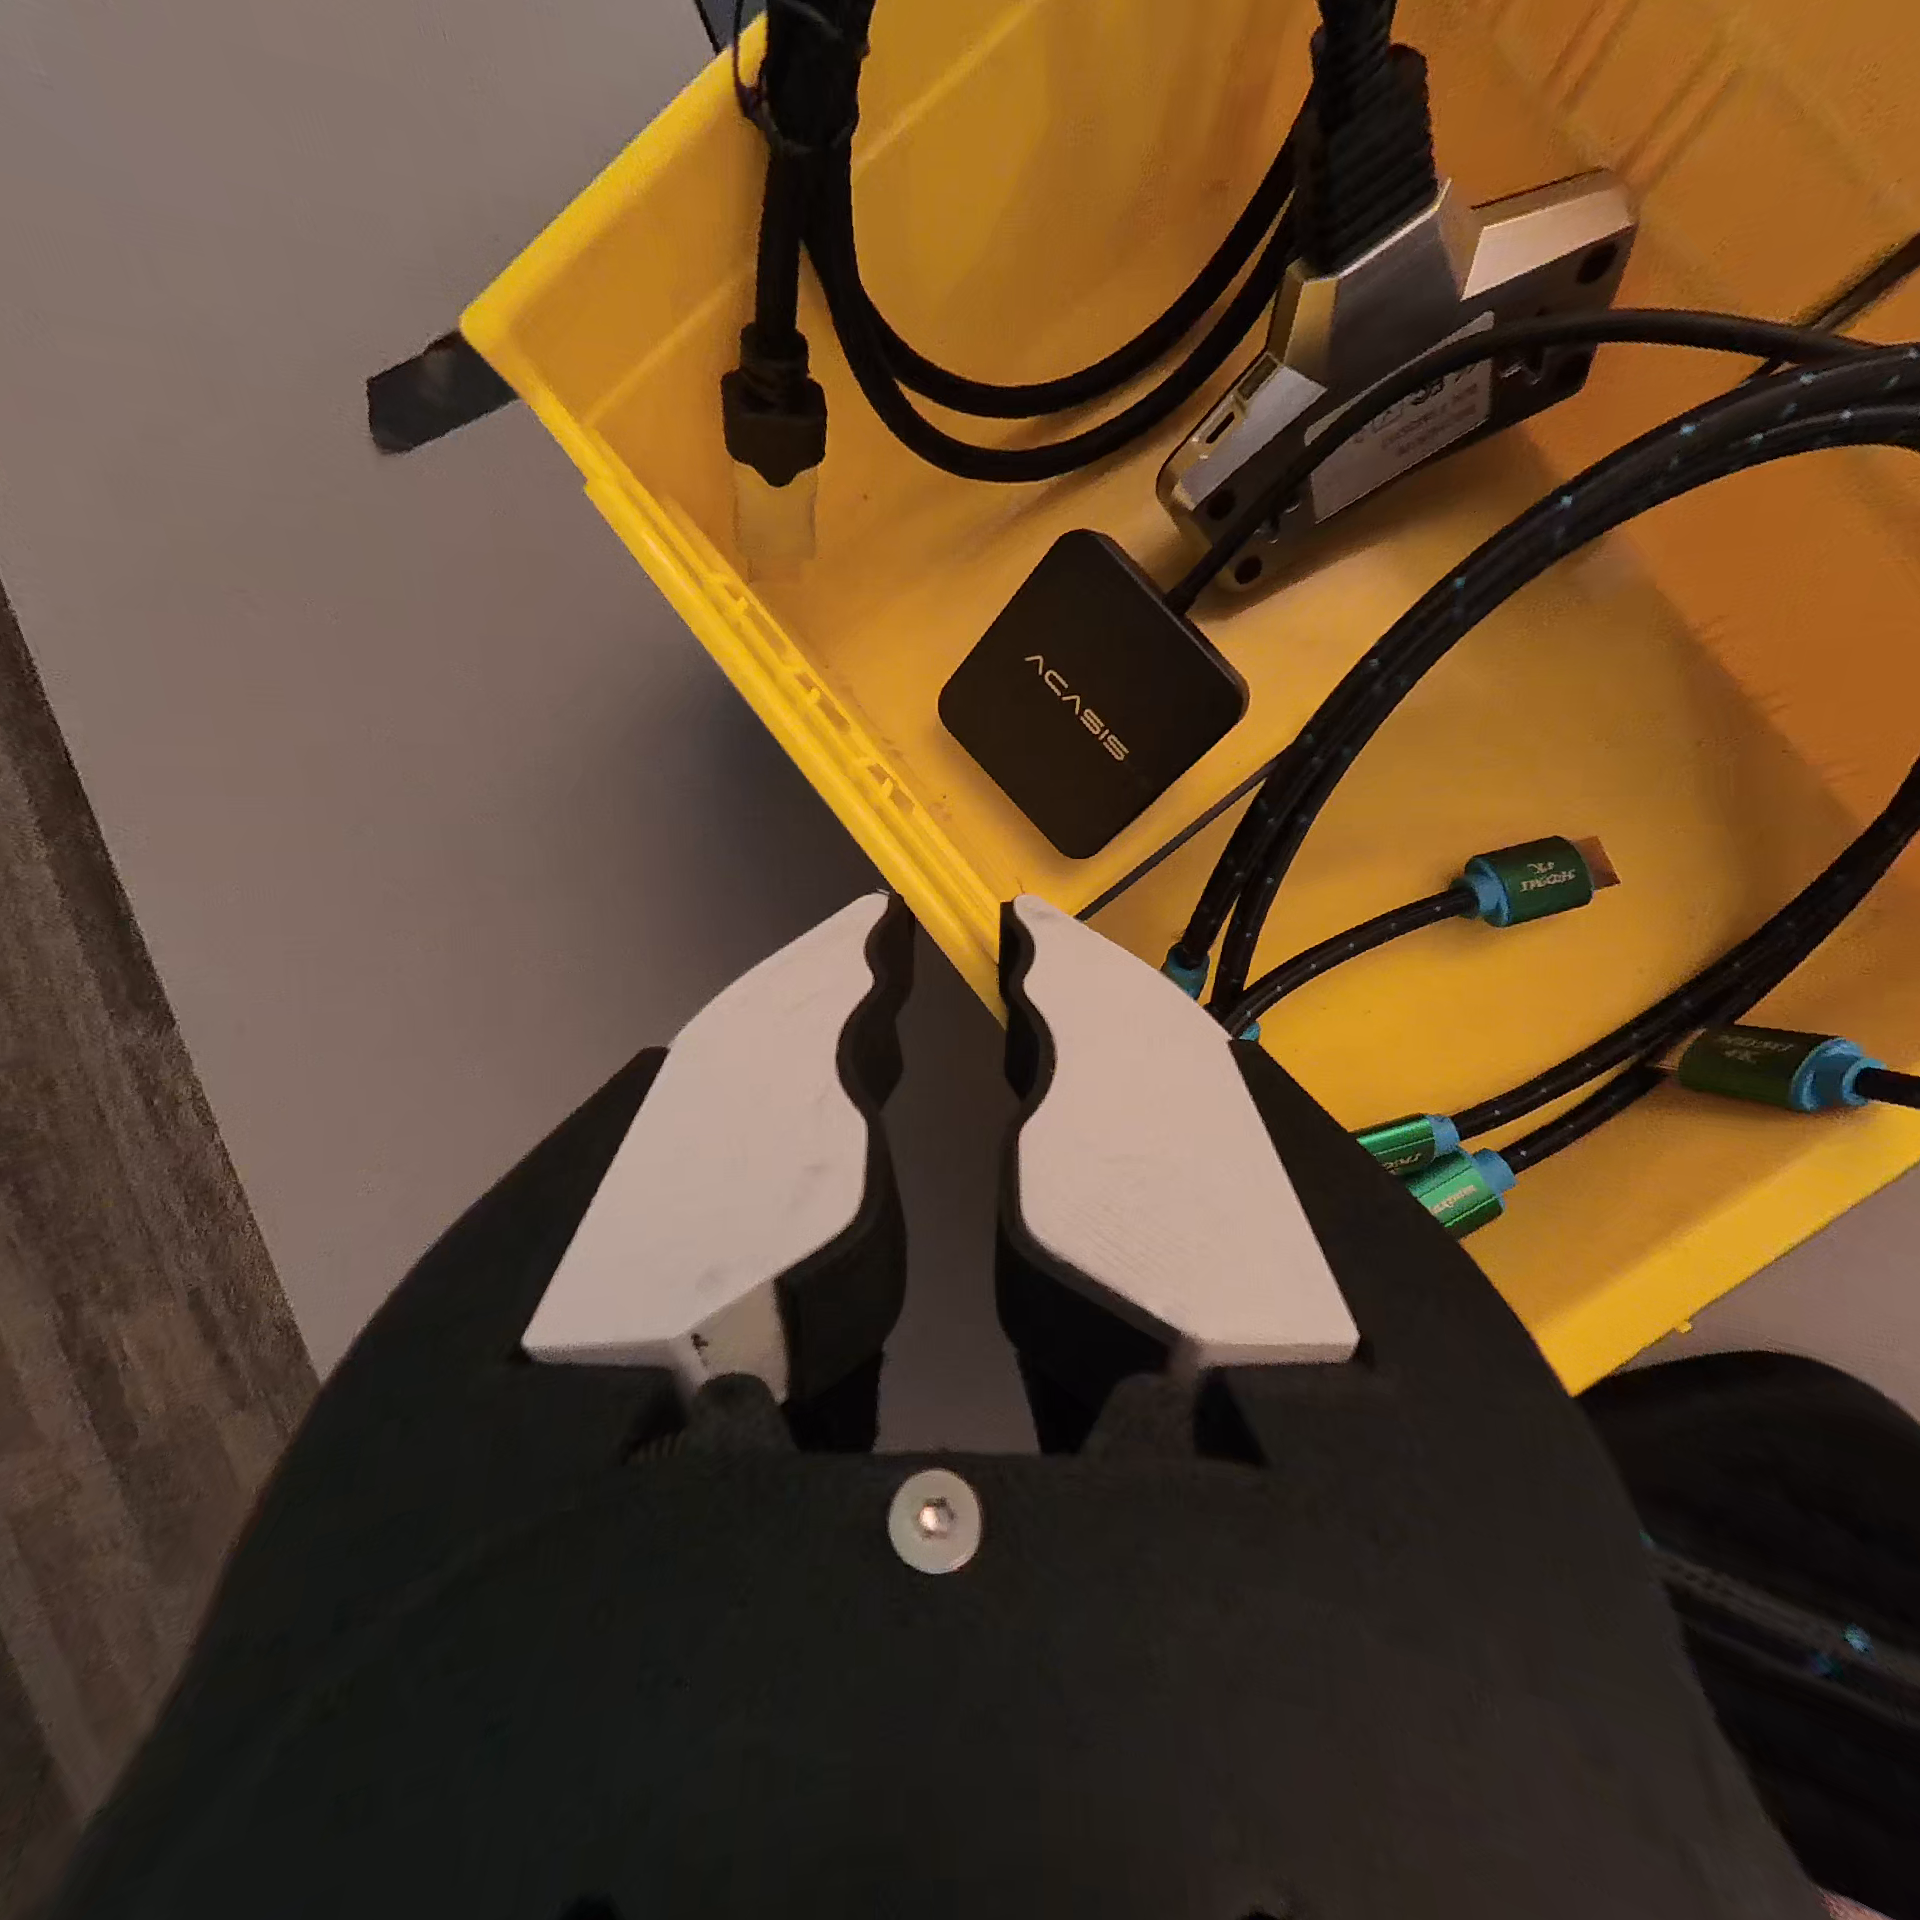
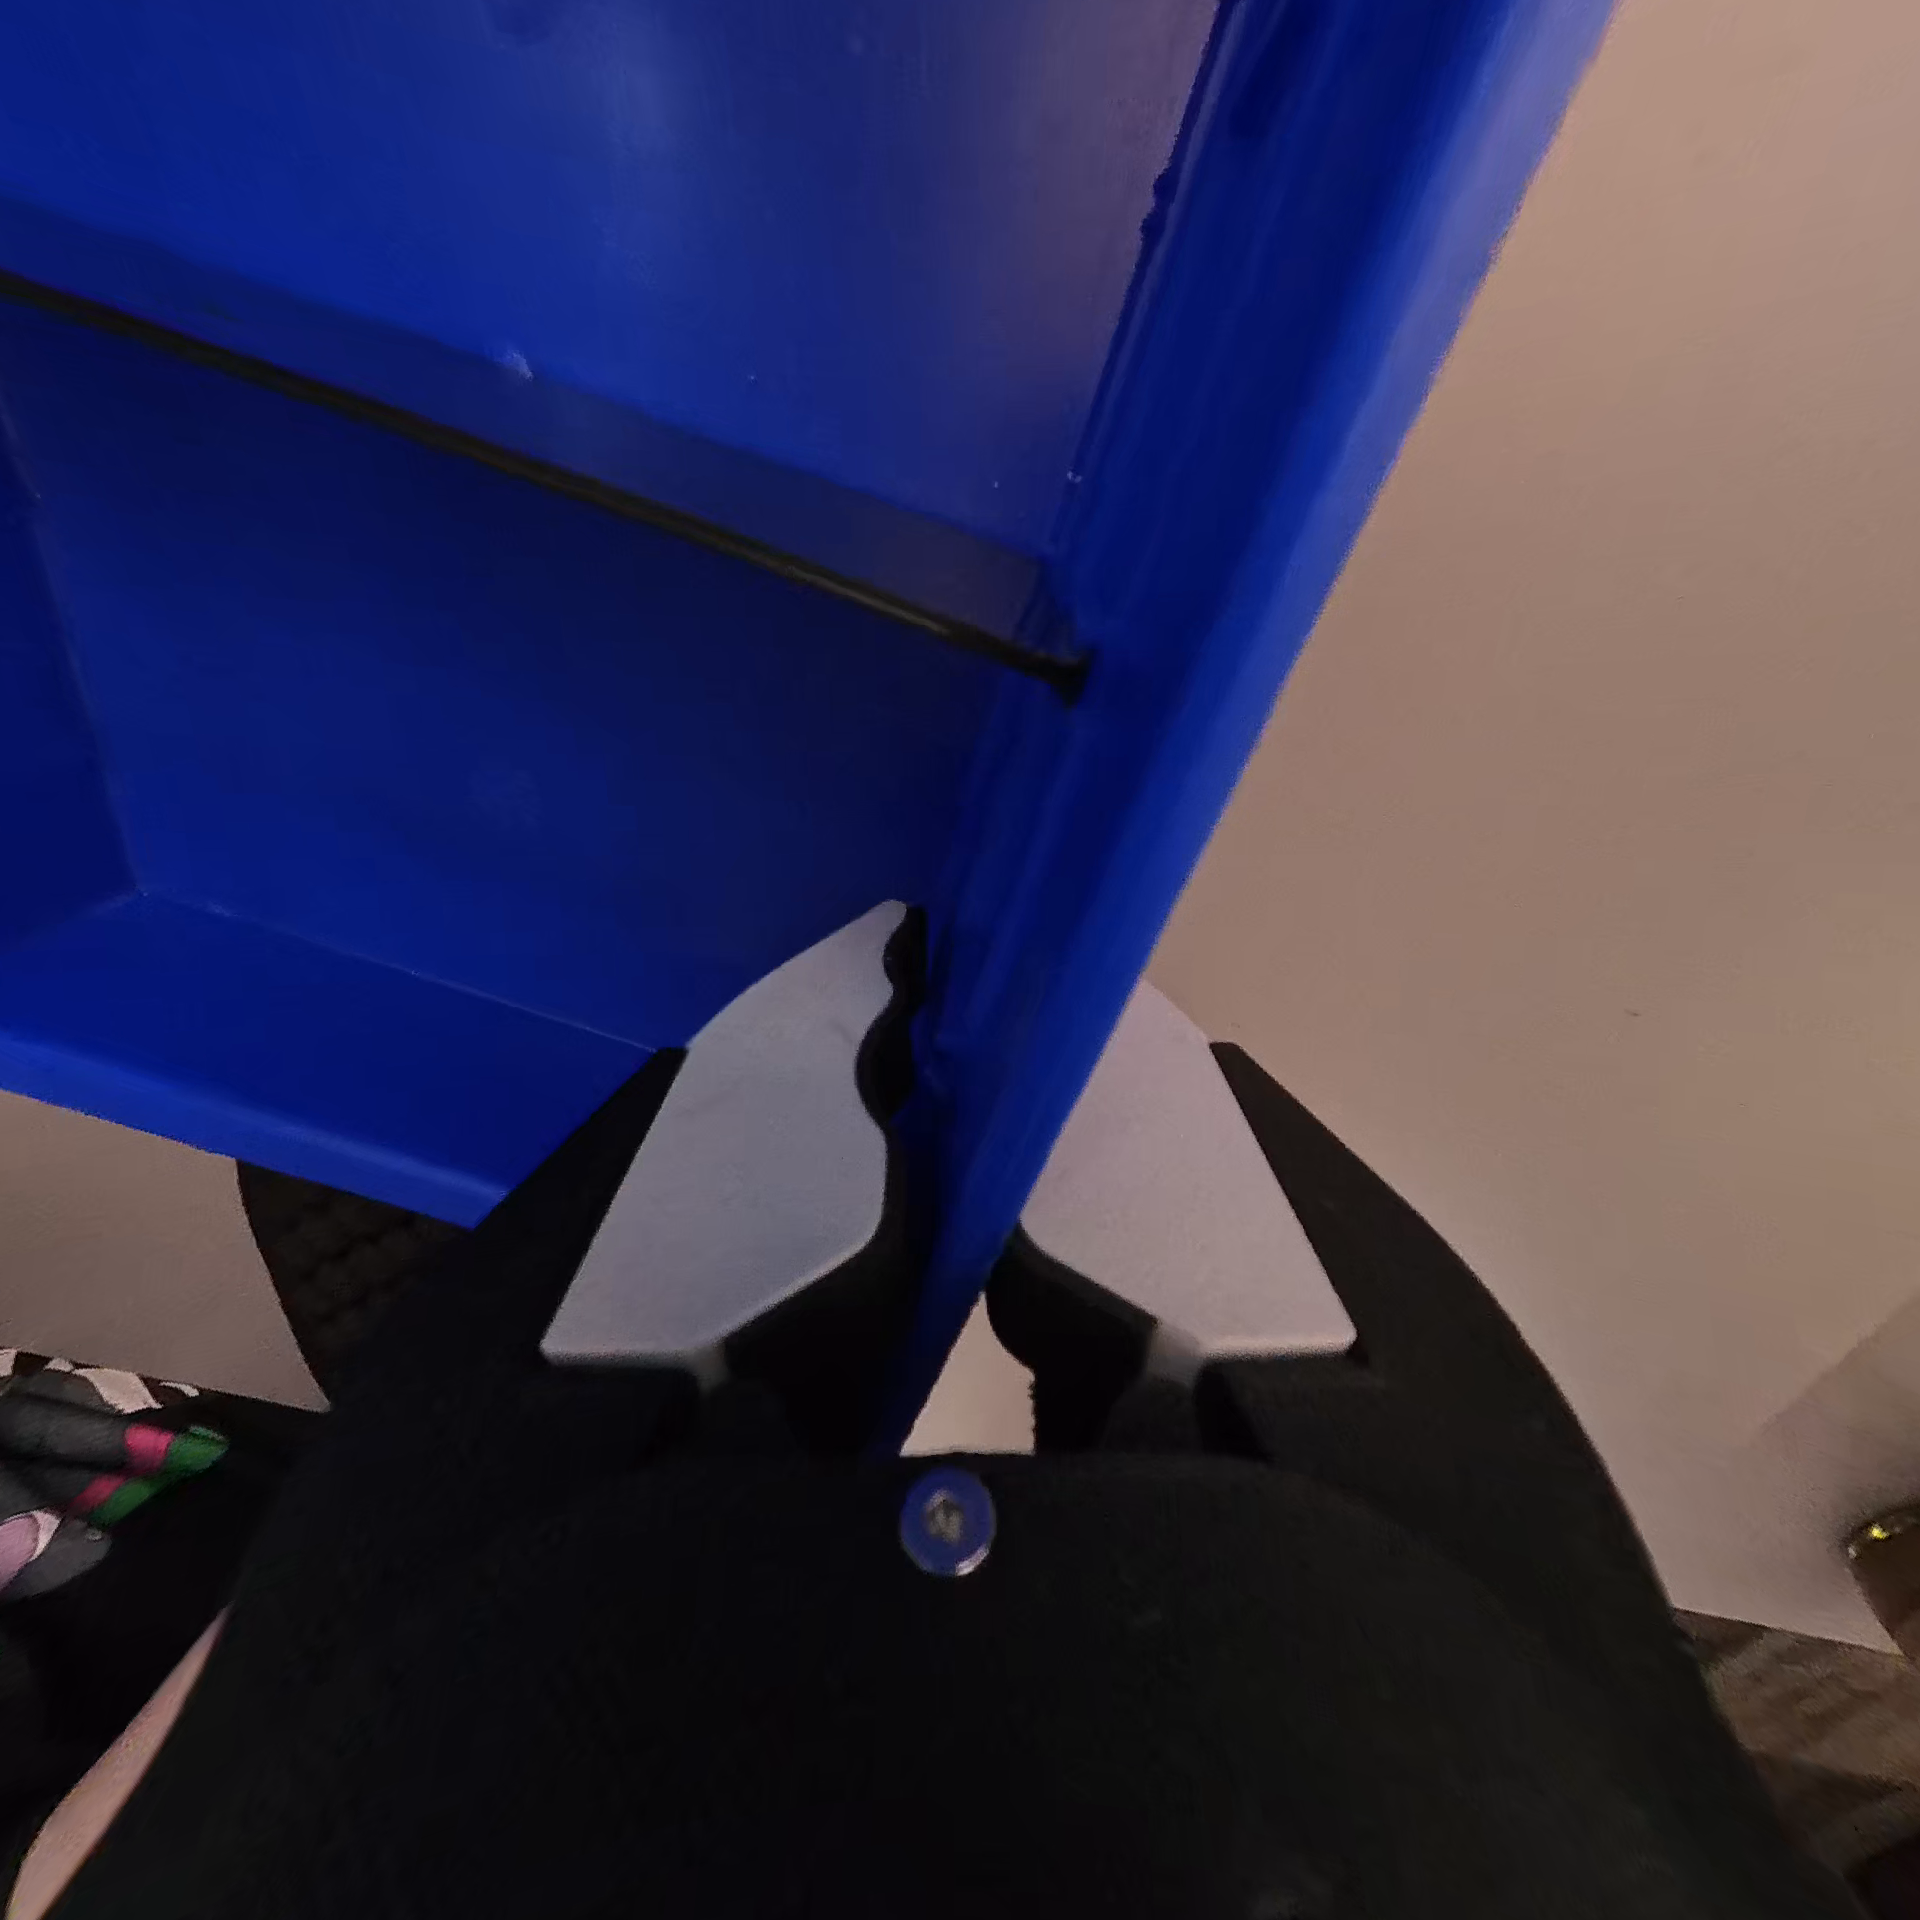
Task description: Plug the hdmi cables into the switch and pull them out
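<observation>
Two grippers, left gripper (image 1: 951, 914) fingers apart, right gripper (image 2: 997, 977) clamped on blue bin (image 2: 1195, 623) wall

A yellow bin (image 1: 727, 343) sits on a pale grey bench (image 1: 312, 644), with a strip of black tape (image 1: 431, 400) at its corner. A small black square box (image 1: 1091, 694) (cabled) lies inside. The right wrist view shows a blue bin (image 2: 1195, 644) crossed by a thin black rod (image 2: 540, 478).

Left tongs (image 1: 951, 914) parted, right tongs (image 2: 1023, 956) clamped
</observation>
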`<state>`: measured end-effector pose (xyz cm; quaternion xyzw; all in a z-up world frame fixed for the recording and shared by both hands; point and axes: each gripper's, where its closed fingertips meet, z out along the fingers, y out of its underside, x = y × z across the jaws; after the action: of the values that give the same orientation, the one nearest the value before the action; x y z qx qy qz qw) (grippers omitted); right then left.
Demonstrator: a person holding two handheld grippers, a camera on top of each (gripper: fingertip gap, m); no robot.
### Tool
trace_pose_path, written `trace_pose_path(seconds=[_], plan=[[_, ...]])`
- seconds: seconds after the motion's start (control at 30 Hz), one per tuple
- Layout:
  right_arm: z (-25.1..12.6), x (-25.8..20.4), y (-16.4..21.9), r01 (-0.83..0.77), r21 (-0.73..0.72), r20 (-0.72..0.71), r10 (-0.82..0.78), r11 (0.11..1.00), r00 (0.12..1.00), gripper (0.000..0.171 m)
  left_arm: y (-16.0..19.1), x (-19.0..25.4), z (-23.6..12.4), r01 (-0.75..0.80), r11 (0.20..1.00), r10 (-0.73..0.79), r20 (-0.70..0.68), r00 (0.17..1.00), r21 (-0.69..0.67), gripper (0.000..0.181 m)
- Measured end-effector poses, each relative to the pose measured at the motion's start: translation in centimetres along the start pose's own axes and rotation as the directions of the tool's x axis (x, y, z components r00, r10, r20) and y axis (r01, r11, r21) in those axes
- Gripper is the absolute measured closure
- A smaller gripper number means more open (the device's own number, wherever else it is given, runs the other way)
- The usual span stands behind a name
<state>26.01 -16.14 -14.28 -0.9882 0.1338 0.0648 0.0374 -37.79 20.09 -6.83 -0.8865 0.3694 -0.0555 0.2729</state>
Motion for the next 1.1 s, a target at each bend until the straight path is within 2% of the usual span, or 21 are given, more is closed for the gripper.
trace_pose_path(seconds=[0.23, 0.4, 0.47, 0.6, 0.83, 1.1], plan=[[-0.1, 0.9, -0.6, -0.052, 0.044, 0.014, 0.051, 0.998, 0.999, 0.163, 0.0, -1.8, 0.0, -0.056, 0.998, 0.056, 0.039, 0.998, 0.010, 0.167], [-0.1, 1.0, -0.6, -0.043, 0.056, 0.026, 0.042, 0.998, 0.999, 0.162, -0.5, -2.2, -0.2, -0.266, 0.964, 0.260, 0.162, 0.952, 0.016, 0.168], [-0.1, 0.9, -0.5, -0.045, 0.053, 0.027, 0.044, 0.998, 0.999, 0.162, -0.5, -2.0, -0.3, -0.306, 0.951, 0.296, 0.172, 0.939, 0.033, 0.168], [-0.1, 0.6, -0.3, -0.035, 0.040, 0.024, 0.034, 0.999, 0.999, 0.162, -0.5, -1.4, -0.4, -0.321, 0.942, 0.308, 0.128, 0.943, 0.096, 0.168], [-0.2, 0.7, 0.0, -0.019, 0.037, 0.010, 0.019, 0.999, 1.000, 0.161, 0.2, -1.6, -0.9, -0.392, 0.914, 0.378, 0.136, 0.916, 0.100, 0.168], [-0.2, 1.1, -0.1, -0.026, 0.059, 0.021, 0.024, 0.998, 0.999, 0.162, 0.5, -3.2, -0.9, -0.336, 0.938, 0.323, 0.128, 0.938, 0.091, 0.168]])
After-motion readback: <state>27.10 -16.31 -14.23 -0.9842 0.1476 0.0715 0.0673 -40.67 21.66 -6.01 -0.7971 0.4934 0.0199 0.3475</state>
